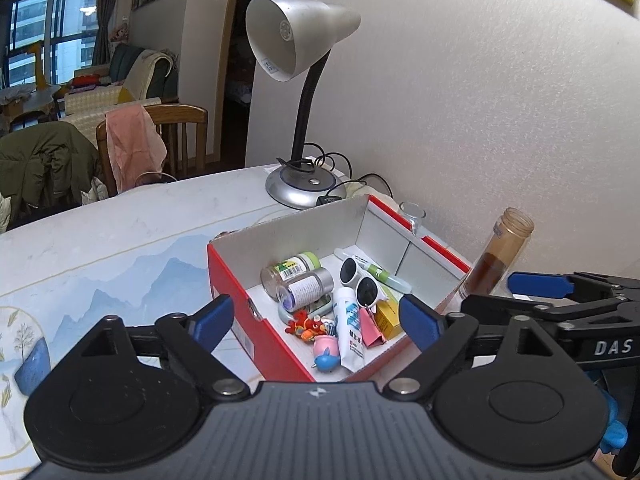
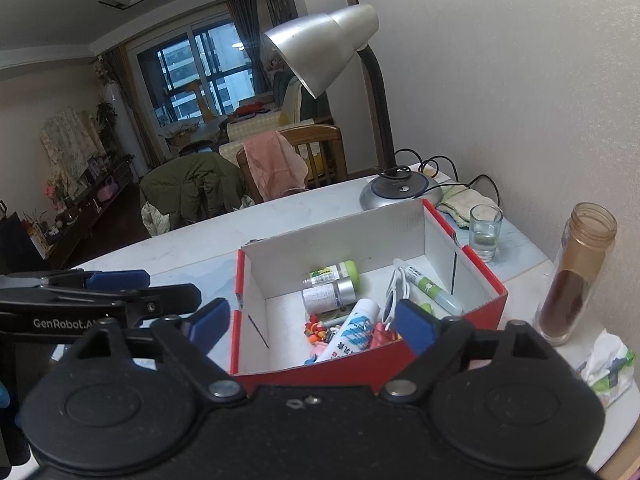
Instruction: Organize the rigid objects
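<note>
Box (image 1: 240, 300) — red outside, white inside, lid off — sits near the worktop (image 1: 120, 232) edge that runs along the wall, just in front of the desk lamp (image 1: 304, 188) base. Contents lie loose on its floor: two small bottles (image 1: 304, 280) on their sides, white sunglasses (image 1: 360, 280), a white-and-blue tube (image 1: 348, 328), a green-capped tube (image 2: 430, 288), a yellow carton (image 1: 390, 318), small colourful toy figures (image 1: 312, 328). Beside the box toward the wall: a short glass (image 2: 485, 232) and a tall uncapped jar (image 2: 576, 276) part-filled with brown powder, both upright. Left gripper (image 1: 316, 320) fingers spread wide, nothing between them, hovering over the box's near side. Right gripper (image 2: 312, 322) fingers likewise spread and empty — no contact with the box visible in either view.
</note>
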`<state>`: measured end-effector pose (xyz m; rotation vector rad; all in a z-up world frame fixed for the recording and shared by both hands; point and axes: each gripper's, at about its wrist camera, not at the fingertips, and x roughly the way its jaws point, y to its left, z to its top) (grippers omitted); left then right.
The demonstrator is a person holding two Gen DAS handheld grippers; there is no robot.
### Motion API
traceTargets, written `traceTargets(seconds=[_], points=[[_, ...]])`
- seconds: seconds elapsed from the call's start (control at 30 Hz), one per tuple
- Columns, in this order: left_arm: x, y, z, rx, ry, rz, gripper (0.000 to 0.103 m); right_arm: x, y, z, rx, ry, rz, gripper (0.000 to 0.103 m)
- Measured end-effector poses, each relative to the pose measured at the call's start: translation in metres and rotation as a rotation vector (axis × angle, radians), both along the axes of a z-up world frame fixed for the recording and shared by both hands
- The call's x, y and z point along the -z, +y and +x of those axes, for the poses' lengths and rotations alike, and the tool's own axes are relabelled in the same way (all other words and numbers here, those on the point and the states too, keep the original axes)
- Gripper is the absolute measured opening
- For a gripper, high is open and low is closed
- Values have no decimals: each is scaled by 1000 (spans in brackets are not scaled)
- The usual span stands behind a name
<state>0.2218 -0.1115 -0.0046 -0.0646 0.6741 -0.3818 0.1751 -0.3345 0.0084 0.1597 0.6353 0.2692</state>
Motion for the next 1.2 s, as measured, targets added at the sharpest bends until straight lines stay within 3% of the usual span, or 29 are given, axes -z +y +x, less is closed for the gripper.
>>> traceTargets(seconds=[0.13, 1.2], points=[[2, 3, -8, 1, 5, -15, 102, -4, 0, -9, 10, -21, 8, 103], [-6, 1, -42, -9, -34, -2, 102, -4, -5, -40, 42, -23, 20, 103]])
